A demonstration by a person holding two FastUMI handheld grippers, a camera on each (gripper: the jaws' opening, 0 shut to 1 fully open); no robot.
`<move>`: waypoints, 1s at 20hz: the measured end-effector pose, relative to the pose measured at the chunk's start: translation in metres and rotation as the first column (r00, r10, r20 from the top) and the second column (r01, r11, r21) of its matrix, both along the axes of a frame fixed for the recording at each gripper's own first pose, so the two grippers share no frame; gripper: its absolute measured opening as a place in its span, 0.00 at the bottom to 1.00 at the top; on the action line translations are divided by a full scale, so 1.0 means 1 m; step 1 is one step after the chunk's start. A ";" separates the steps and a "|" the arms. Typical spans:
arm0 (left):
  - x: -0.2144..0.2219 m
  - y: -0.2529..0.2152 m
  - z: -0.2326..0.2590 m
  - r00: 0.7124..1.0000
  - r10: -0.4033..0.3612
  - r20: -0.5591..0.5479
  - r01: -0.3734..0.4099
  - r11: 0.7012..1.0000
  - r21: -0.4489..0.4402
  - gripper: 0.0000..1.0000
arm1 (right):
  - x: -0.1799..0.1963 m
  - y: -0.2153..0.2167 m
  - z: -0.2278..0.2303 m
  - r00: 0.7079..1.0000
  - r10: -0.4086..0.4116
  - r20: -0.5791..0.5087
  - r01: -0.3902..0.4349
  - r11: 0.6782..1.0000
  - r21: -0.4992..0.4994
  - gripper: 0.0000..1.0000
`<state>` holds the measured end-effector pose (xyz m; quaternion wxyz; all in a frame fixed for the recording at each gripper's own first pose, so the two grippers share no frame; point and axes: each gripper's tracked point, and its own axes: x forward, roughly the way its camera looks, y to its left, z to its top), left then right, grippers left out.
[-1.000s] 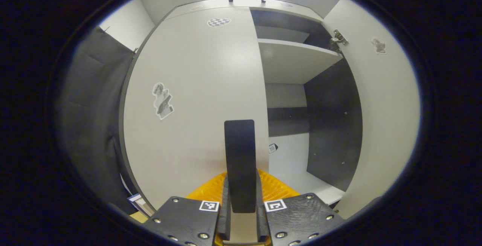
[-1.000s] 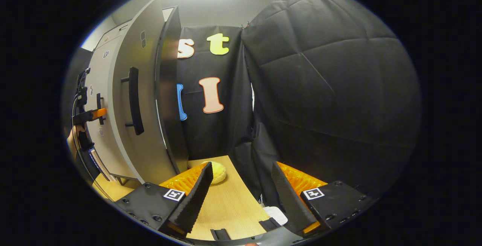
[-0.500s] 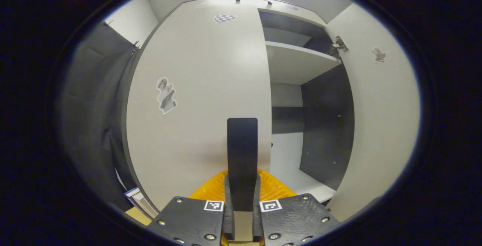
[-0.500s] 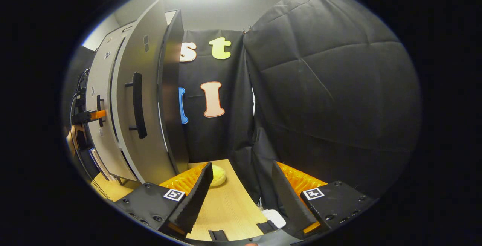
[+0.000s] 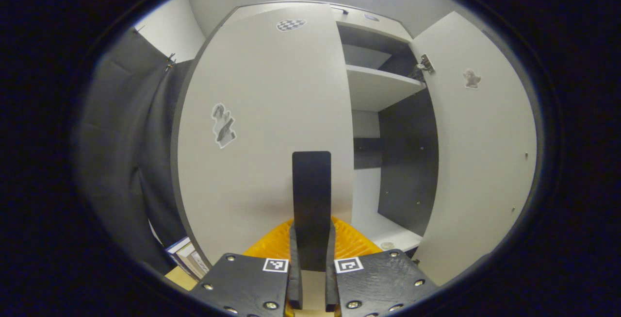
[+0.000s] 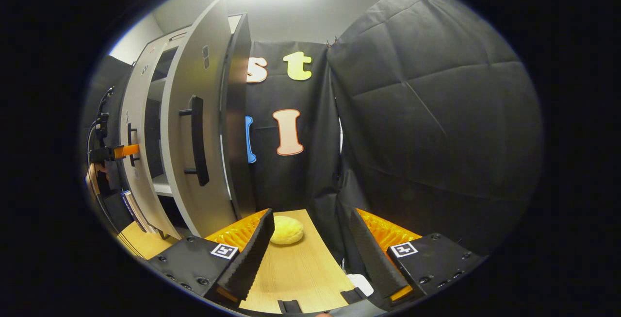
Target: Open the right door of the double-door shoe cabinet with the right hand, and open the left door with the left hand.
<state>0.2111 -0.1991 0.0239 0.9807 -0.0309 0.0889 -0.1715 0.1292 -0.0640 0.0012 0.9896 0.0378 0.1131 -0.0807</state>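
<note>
- Left gripper view: the left gripper (image 5: 311, 258) is closed on the left door handle (image 5: 311, 195), a dark vertical bar standing straight up between its two fingers. The left door (image 5: 271, 127) lies directly ahead; the right door (image 5: 478, 152) stands swung open, with a shelf (image 5: 378, 89) between them.
- Right gripper view: the right gripper (image 6: 310, 254) has its jaws apart and holds nothing. The right door handle (image 6: 196, 140) stands well apart, up and to its left. The left gripper is the one placed for pulling.

Left gripper (image 5: 311, 278) jaws nearly together, clamped; right gripper (image 6: 310, 254) jaws wide apart, empty.
</note>
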 end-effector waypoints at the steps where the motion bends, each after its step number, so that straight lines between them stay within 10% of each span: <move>1: -0.002 0.002 0.002 1.000 -0.002 0.000 0.002 1.000 -0.001 0.22 | 0.001 0.004 0.000 1.000 0.008 0.001 -0.008 1.000 -0.001 0.98; 20: -0.062 0.070 0.016 0.999 -0.038 0.007 0.038 0.998 -0.046 0.19 | 0.016 0.039 0.010 0.999 0.044 0.007 -0.044 0.999 -0.021 0.98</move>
